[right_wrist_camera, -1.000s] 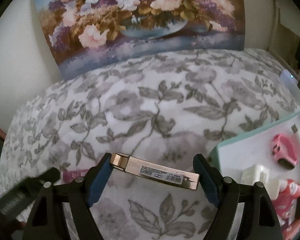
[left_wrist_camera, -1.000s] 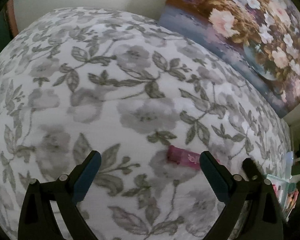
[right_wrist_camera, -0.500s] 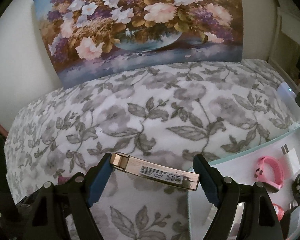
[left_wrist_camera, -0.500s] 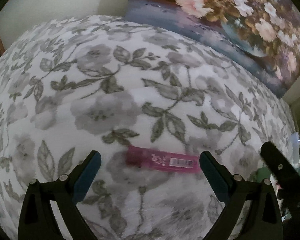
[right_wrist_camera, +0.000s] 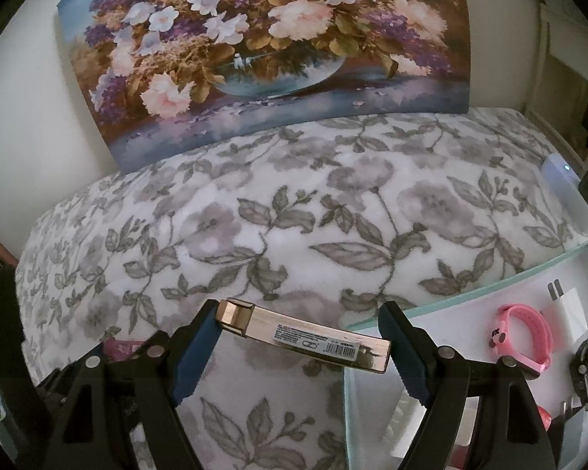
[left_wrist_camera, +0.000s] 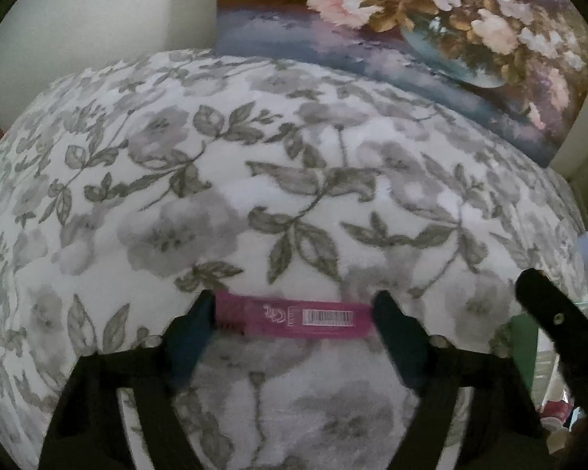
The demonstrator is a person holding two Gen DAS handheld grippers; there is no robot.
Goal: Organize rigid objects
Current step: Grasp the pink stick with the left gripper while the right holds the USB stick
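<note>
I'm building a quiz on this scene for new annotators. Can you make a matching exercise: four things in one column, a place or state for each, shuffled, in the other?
Things:
1. pink box
2. gold box
3. pink wristband
4. flower painting

Places or states:
A. leaning against the wall behind the bed
B. lying on the floral bedspread, between the closing jaws of the left gripper
C. lying in the white tray
D. clamped end to end in the right gripper

Pairs: 1-B, 2-D, 3-C, 4-A

Dim room, cream wall (right_wrist_camera: 27, 125), flower painting (right_wrist_camera: 270, 51), grey floral bedspread (left_wrist_camera: 254, 180)
</note>
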